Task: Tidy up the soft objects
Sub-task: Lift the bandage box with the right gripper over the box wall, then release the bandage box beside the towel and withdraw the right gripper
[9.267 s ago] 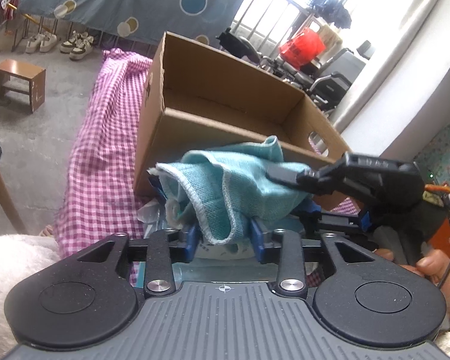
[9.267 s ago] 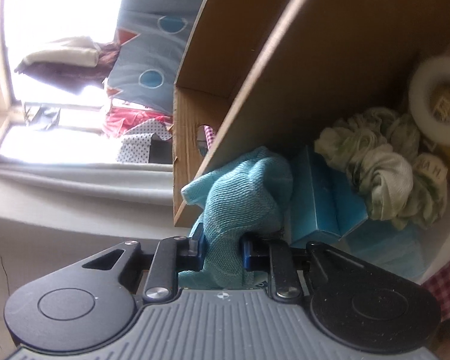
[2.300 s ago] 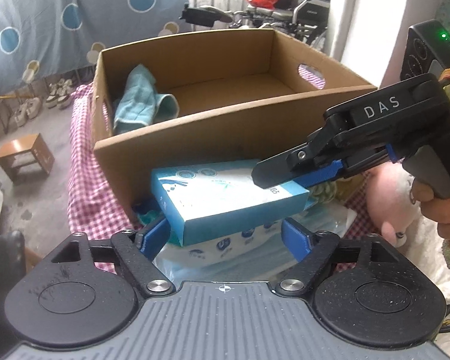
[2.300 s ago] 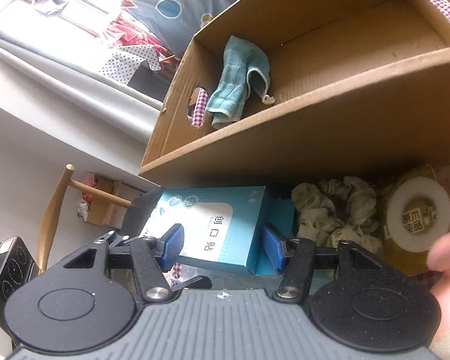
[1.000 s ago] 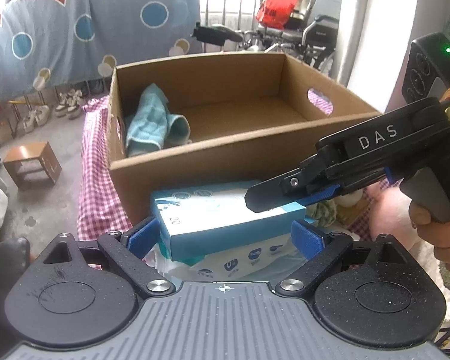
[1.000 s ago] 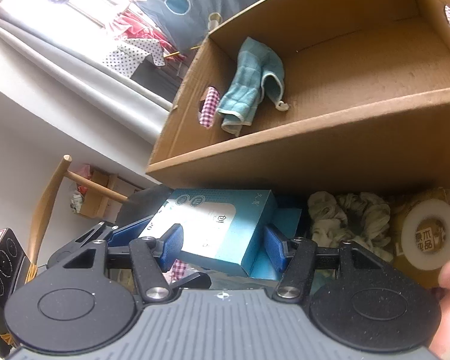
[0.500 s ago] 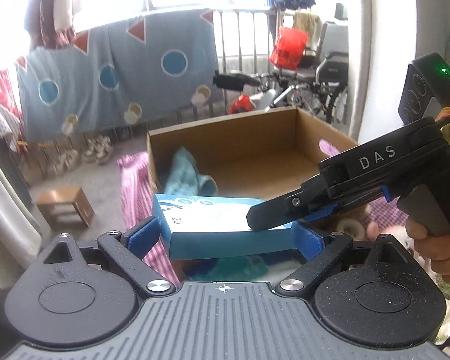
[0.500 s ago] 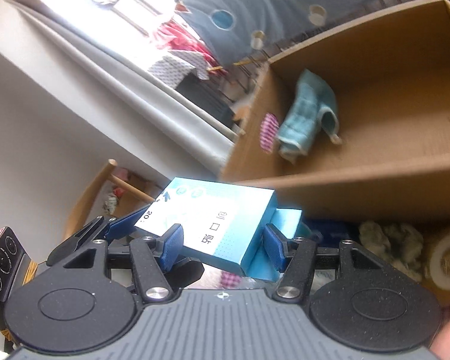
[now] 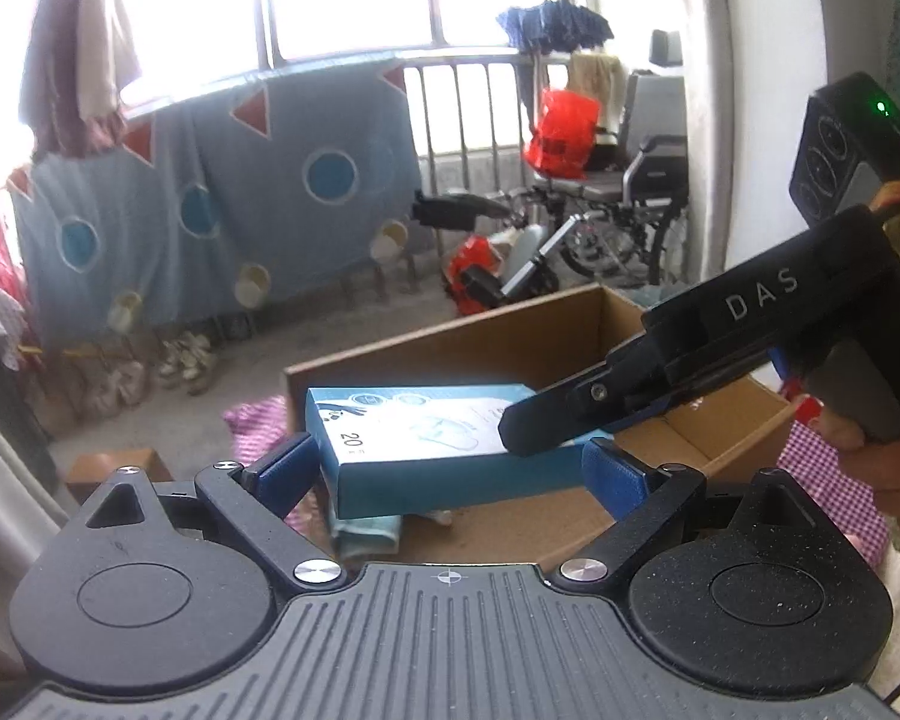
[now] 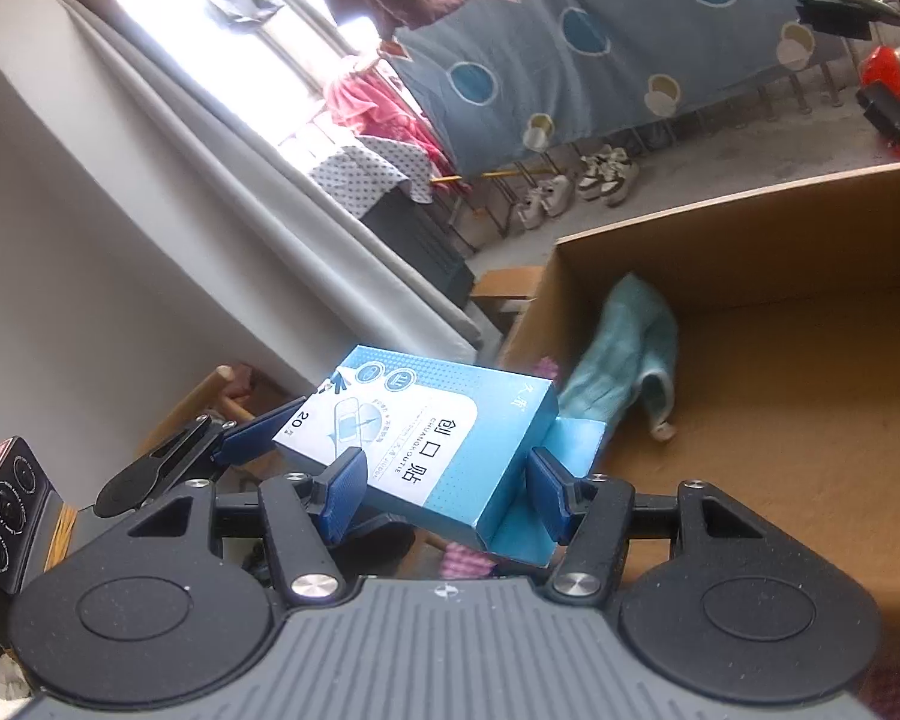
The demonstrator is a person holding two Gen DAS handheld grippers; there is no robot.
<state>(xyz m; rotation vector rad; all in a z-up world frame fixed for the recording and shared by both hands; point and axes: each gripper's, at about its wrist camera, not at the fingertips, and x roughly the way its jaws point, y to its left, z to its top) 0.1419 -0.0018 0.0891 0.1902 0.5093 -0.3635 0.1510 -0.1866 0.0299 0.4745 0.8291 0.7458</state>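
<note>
Box [image 9: 426,450] carried by two claws above the carton.
Left claw [image 9: 450,474] and right claw [image 10: 444,495] each pinch opposite sides for steadiness; it hangs mid-frame over the cardboard carton [image 10: 780,420], where the teal towel [image 10: 624,354] lies.

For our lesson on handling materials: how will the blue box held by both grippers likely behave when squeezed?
The blue box looks like thin card, so probably light and crushable. Its end flap hangs open, so contents might slip out. Flat sides suggest it won't roll.
</note>
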